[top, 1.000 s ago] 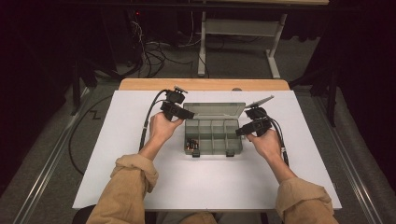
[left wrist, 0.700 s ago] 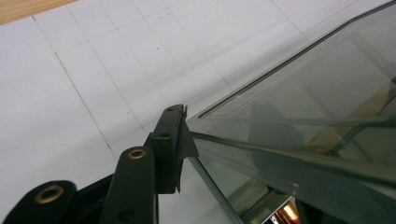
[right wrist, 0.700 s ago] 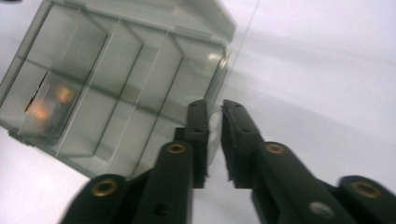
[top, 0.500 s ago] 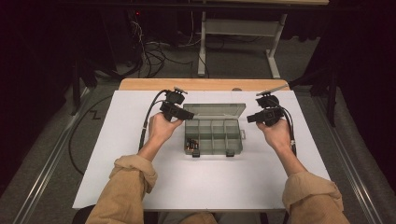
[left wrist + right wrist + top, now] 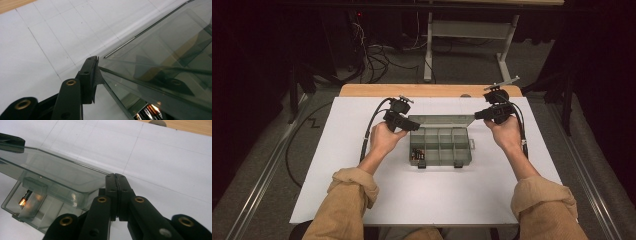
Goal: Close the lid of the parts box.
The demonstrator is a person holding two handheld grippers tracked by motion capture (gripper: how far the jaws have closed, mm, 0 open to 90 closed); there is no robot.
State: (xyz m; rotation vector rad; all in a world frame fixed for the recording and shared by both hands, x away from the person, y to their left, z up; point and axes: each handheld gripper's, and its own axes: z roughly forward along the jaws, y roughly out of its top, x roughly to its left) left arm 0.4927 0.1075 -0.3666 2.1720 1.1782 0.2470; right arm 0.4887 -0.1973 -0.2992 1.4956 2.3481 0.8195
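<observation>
A clear grey compartment box (image 5: 447,150) lies mid-table with its lid (image 5: 439,121) raised at the back. Small metal parts (image 5: 414,151) sit in its front left compartment, also in the left gripper view (image 5: 150,111) and the right gripper view (image 5: 23,200). My left gripper (image 5: 409,124) is at the lid's left corner. Its jaws have just been opening; the lid (image 5: 155,57) stands between them (image 5: 132,72), one pad (image 5: 87,75) at its edge. My right gripper (image 5: 477,115) hovers by the lid's right corner (image 5: 75,180), jaws shut (image 5: 115,176) on nothing.
The white sheet (image 5: 412,200) covers the table, with a wooden strip (image 5: 427,90) along its far edge and a small round knob (image 5: 156,122) on it. Cables (image 5: 377,55) and a white table frame (image 5: 429,50) lie on the floor beyond.
My right hand has risen from the box's right side to the lid's right corner, and its jaws have closed. The left hand has kept still at the lid's left corner.
</observation>
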